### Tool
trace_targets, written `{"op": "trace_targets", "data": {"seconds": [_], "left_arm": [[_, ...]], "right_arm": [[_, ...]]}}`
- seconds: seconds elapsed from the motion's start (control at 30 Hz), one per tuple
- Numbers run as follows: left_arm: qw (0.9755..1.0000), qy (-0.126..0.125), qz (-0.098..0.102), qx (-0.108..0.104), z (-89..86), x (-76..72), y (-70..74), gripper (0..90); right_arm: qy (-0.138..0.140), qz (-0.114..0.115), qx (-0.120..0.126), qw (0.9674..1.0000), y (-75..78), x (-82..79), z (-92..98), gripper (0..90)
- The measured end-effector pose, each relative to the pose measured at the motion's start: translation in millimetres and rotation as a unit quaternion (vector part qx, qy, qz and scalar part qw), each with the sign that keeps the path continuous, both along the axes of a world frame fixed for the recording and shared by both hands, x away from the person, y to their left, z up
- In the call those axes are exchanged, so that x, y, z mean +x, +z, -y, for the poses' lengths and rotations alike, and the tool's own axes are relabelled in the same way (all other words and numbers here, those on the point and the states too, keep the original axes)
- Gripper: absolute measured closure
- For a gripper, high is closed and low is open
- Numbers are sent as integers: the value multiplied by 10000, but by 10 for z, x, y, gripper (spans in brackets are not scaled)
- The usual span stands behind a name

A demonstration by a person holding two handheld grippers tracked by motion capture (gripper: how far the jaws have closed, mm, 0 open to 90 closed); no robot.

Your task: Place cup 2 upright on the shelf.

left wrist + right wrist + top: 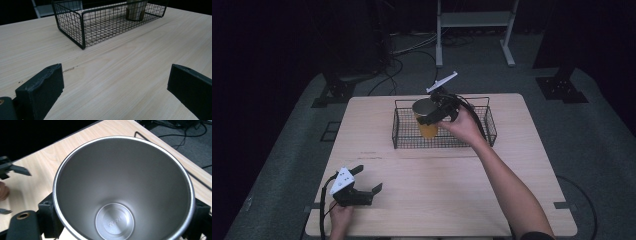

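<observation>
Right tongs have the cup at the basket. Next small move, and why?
Probably open the right tongs and back off. The cup stands upright inside the wire basket, its base seemingly on the basket floor in the left gripper view, jaws clamped on either side. Left tongs rest open, apart.

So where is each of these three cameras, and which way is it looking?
High view: above the person's side, looking down on the table; both forearms show.
Left gripper view: on the left gripper, low over the table, facing the wire basket; open jaws show.
Right gripper view: on the right gripper, looking into the cup it grips.
All three share the cup.
</observation>
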State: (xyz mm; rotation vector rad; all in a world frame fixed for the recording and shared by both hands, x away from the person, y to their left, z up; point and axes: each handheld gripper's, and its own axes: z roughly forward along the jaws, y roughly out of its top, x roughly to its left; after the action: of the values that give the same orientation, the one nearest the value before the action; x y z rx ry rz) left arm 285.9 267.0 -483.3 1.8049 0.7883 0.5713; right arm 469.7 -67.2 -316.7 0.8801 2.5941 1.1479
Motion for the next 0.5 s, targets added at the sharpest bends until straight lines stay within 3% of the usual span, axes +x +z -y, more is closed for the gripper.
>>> {"op": "trace_targets", "data": {"seconds": [0.5], "left_arm": [[10000, -8, -5, -1, -1, -3, 2, 0]], "right_arm": [[-210, 52, -9, 9998, 14, 264, -58, 135]]}}
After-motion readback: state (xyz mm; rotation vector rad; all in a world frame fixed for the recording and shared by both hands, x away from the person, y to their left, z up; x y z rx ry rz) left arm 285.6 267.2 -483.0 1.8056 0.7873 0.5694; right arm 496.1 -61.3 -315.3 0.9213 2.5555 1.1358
